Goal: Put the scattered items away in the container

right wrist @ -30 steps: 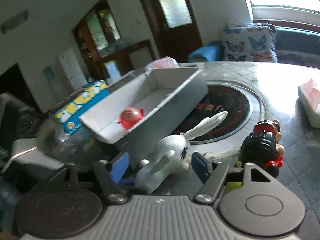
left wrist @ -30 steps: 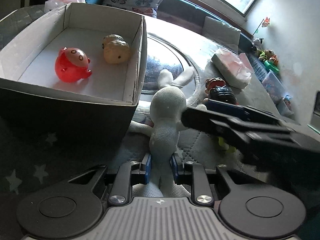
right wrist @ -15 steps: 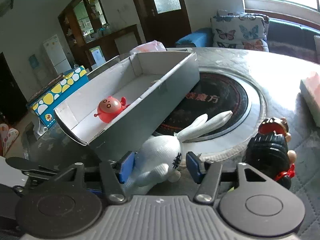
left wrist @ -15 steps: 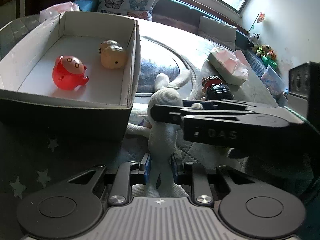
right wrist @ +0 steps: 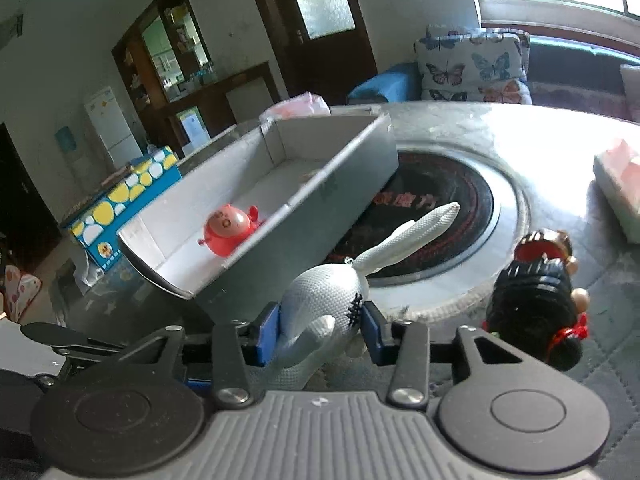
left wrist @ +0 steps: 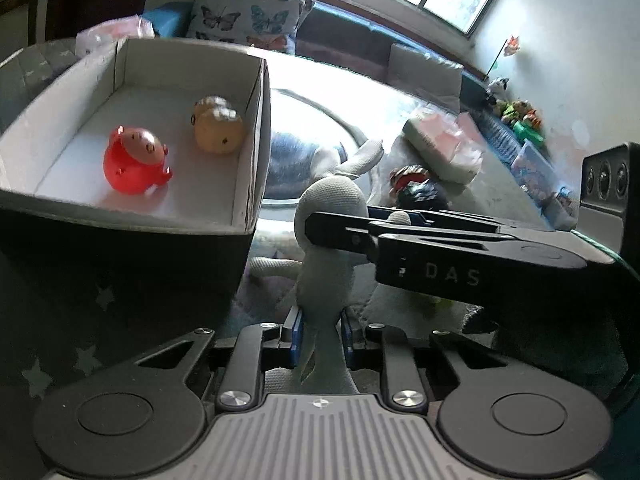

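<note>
Box [left wrist: 256,152] holds 2 toys; 2 claws, left [left wrist: 320,330] and closing right [right wrist: 320,324], pinch 1 rabbit [left wrist: 328,240]

Left tool [left wrist: 320,338] clamps white rabbit [left wrist: 326,248]; right tool [left wrist: 340,232] grips its head.

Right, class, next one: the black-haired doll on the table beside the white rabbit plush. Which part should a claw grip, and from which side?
Probably across the black-haired doll's big ribbed mass of hair. It is the bulkiest part, while the small hands and red bow look too slight to hold. Come from above on the near side, since the white rabbit plush crowds its left in the right wrist view.
</note>
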A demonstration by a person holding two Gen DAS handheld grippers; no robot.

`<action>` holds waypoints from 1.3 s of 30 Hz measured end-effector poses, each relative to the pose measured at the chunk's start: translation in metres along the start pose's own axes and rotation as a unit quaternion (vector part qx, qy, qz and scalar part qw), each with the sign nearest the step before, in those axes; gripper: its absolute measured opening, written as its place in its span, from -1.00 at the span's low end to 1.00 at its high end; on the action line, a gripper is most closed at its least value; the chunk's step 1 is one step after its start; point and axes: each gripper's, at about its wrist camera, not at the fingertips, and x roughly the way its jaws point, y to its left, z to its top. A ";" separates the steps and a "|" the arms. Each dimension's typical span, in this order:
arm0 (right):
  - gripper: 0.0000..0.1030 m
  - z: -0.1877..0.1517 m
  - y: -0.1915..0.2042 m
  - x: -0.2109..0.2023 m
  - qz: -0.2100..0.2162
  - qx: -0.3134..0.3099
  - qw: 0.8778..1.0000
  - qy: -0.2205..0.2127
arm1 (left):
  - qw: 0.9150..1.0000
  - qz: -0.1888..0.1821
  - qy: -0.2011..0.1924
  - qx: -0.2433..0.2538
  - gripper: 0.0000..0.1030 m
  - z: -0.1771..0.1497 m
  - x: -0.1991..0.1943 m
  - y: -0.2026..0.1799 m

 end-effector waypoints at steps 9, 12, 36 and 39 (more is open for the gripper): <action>-0.18 0.041 0.030 -0.025 0.022 -0.041 0.997 -0.060 | 0.998 0.009 -0.066 -0.007 -0.61 0.025 -0.045 0.011; -0.18 0.059 0.040 -0.018 0.036 -0.046 0.996 -0.070 | 0.996 0.019 -0.084 -0.019 -0.61 0.038 -0.055 0.023; -0.19 0.137 0.072 0.137 0.091 0.001 0.996 0.018 | 0.986 0.124 -0.065 -0.088 -0.61 0.096 -0.028 0.128; -0.19 0.136 0.073 0.150 0.090 0.004 0.995 0.038 | 0.985 0.130 -0.059 -0.094 -0.60 0.094 -0.025 0.132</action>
